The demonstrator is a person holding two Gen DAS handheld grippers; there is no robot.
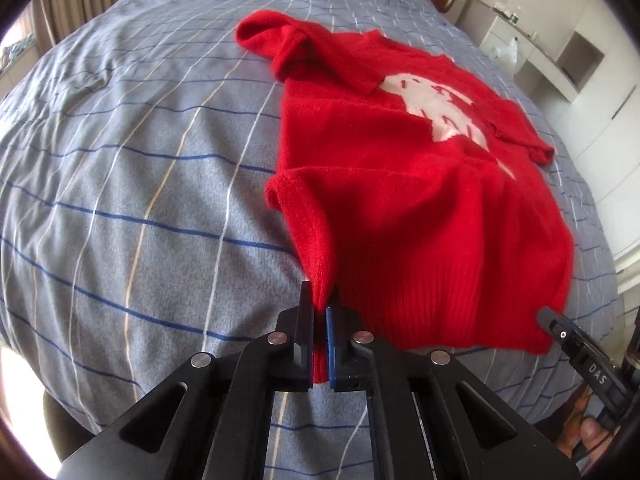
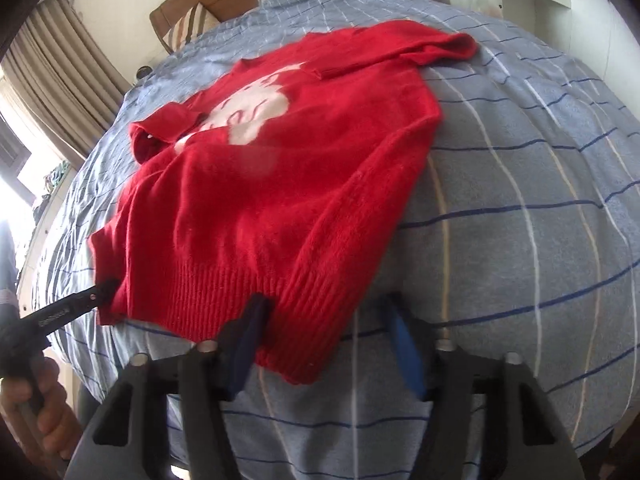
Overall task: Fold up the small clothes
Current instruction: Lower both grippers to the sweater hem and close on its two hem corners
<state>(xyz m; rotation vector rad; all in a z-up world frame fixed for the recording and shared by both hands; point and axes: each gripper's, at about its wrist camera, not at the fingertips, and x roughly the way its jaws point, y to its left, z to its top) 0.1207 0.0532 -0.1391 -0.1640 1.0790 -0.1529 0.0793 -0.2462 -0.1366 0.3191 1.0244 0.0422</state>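
Note:
A red knitted sweater (image 1: 400, 184) with a white animal motif lies spread on the bed, its ribbed hem toward me. My left gripper (image 1: 320, 304) is shut on the hem's left corner, red rib showing between its pads. In the right wrist view the sweater (image 2: 260, 200) has its right hem corner lying between the fingers of my right gripper (image 2: 324, 312). Those jaws stand apart; the right finger is clear of the cloth. The left gripper (image 2: 100, 290) shows there at the far hem corner, and a right gripper finger (image 1: 560, 328) shows in the left wrist view.
The bed is covered by a blue-grey checked sheet (image 2: 520, 240). A wooden headboard (image 2: 192, 4) and a striped pillow (image 2: 192, 24) are at the far end. Curtains (image 2: 52, 64) hang on the left, white shelves (image 1: 560, 52) stand on the right. A person's hand (image 2: 36, 412) holds the left gripper.

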